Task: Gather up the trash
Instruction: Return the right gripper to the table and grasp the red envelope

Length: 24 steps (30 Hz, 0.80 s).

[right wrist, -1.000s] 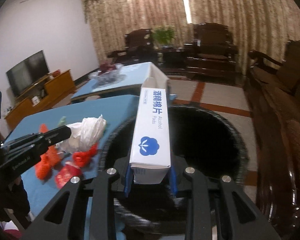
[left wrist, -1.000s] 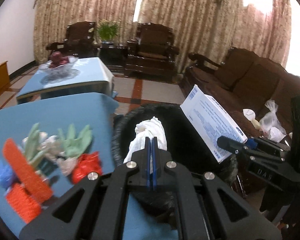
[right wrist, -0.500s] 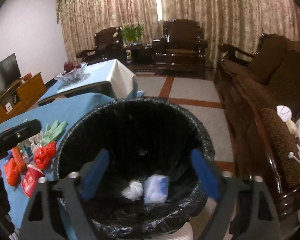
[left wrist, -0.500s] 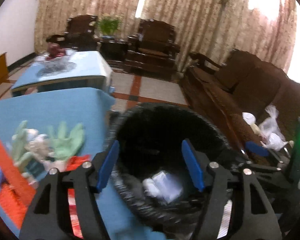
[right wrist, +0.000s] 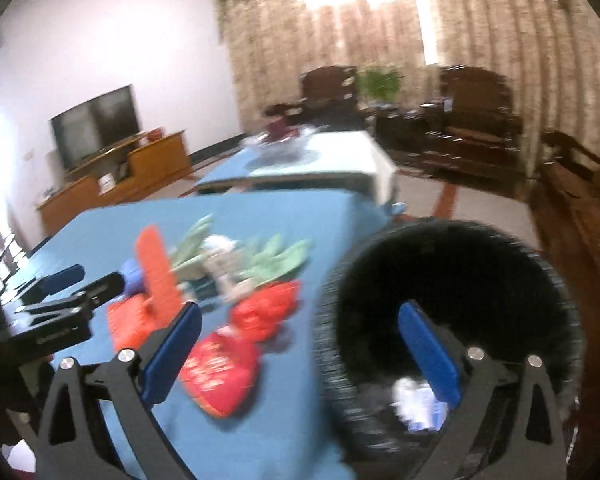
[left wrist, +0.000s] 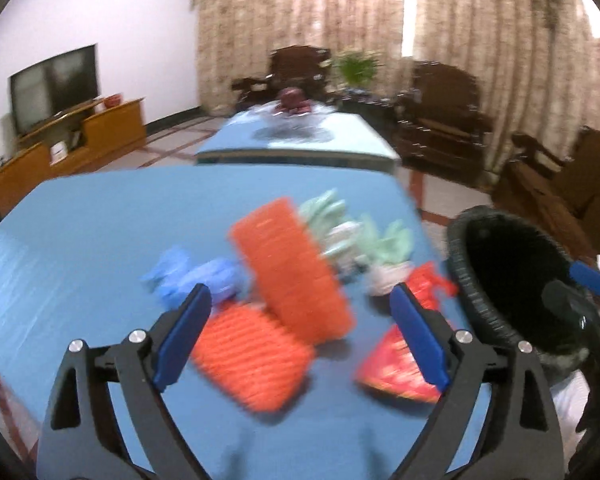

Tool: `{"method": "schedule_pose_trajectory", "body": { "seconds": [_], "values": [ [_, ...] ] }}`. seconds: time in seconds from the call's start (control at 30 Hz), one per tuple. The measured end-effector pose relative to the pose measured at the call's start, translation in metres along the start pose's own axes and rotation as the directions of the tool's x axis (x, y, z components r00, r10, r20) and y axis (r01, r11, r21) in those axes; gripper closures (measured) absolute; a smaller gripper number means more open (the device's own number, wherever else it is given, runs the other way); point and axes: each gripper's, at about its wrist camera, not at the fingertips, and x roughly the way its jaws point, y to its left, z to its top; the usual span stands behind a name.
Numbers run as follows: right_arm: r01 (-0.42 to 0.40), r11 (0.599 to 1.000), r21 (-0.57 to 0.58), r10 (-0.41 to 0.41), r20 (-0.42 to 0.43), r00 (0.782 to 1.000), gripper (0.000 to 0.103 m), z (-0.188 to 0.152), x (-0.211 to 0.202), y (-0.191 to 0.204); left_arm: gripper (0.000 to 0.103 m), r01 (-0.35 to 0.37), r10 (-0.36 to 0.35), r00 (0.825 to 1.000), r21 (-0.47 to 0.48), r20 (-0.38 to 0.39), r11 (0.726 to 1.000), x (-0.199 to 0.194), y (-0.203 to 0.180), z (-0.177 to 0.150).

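A pile of trash lies on the blue table [left wrist: 100,220]: two orange mesh pieces [left wrist: 292,276], a blue crumpled glove [left wrist: 196,276], green gloves [left wrist: 388,240], a red bag [left wrist: 432,284] and a red packet [left wrist: 396,364]. My left gripper [left wrist: 300,336] is open and empty just above the pile. The black bin [right wrist: 452,300] stands at the table's right edge, with the white box [right wrist: 416,400] inside. My right gripper [right wrist: 300,352] is open and empty over the bin's left rim and the red packet [right wrist: 220,368]. The left gripper also shows in the right wrist view [right wrist: 80,280].
A second blue table with a fruit bowl [left wrist: 292,108] stands behind. Dark wooden armchairs [left wrist: 440,112] line the curtained wall. A sofa [left wrist: 560,184] is to the right of the bin [left wrist: 512,280]. A TV on a wooden cabinet [left wrist: 56,132] is at the far left.
The tissue and the box were dropped into the bin as both grippers opened. Both grippers have since swung left, from over the bin toward the trash pile on the table.
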Motion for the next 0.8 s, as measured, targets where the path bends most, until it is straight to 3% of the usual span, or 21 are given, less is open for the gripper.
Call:
{"method": "schedule_pose_trajectory", "body": {
  "seconds": [0.23, 0.37, 0.63, 0.8],
  "values": [
    [-0.057, 0.996, -0.063, 0.053, -0.074, 0.996, 0.006, -0.024, 0.024, 0.041, 0.015, -0.065, 0.064, 0.997, -0.03, -0.038, 0.997, 0.002, 0.039, -0.016],
    [-0.053, 0.997, -0.056, 0.048, -0.097, 0.994, 0.008, -0.031, 0.035, 0.043, 0.015, -0.081, 0.08, 0.996, -0.031, -0.05, 0.996, 0.001, 0.048, -0.027],
    [-0.049, 0.997, -0.056, 0.04, -0.152, 0.988, 0.022, -0.039, 0.061, 0.041, 0.015, -0.11, 0.105, 0.991, -0.055, -0.08, 0.992, 0.011, 0.061, -0.04],
    [-0.057, 0.997, -0.059, 0.044, -0.201, 0.979, 0.024, -0.047, 0.076, 0.041, 0.015, -0.105, 0.099, 0.99, -0.059, -0.095, 0.993, 0.015, 0.062, -0.044]
  ]
}}
